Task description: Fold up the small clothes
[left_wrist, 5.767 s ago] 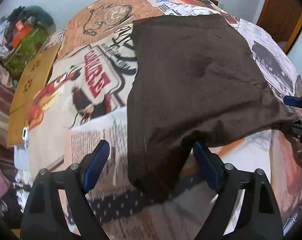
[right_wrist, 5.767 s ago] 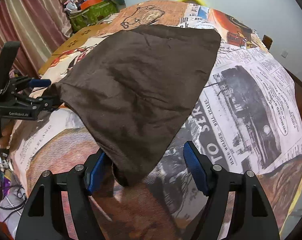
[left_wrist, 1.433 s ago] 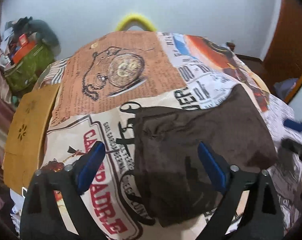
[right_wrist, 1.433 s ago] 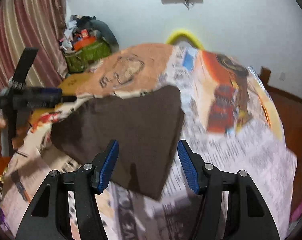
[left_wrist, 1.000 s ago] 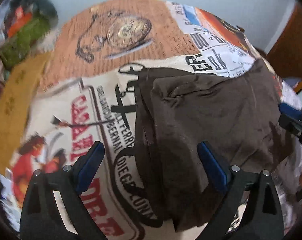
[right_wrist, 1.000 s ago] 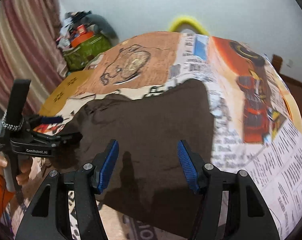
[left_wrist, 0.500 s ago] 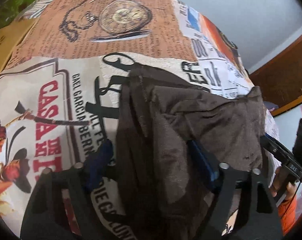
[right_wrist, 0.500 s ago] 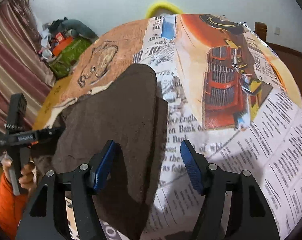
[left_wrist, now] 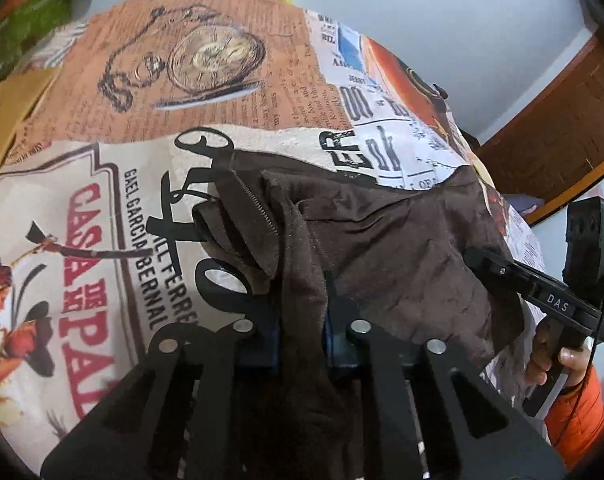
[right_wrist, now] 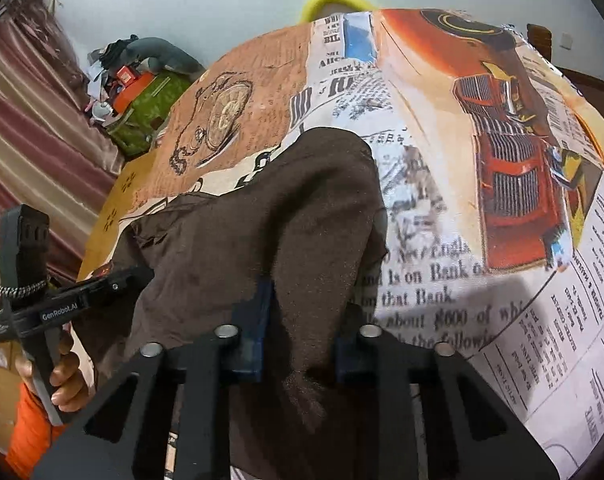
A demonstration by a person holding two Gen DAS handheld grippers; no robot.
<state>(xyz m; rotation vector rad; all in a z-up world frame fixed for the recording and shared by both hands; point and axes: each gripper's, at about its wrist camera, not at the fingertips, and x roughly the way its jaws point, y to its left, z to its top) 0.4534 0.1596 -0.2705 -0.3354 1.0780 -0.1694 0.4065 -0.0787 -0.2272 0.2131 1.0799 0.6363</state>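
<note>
Soft, even indoor light is filling both views, with no harsh glare showing anywhere. The fisheye lenses are bending everything: the printed tablecloth (left_wrist: 206, 92) is bulging like a dome, and dark vignetting is curving around the corners. The brown garment (left_wrist: 386, 240) is reading very dark, its folds barely showing. In the right wrist view, a soft grey shadow is falling on the tablecloth (right_wrist: 482, 292) just right of the garment (right_wrist: 302, 208). Print near the left edge of the left wrist view is looking slightly smeared, and the black gripper frames at the bottom are lying in deep shade.
</note>
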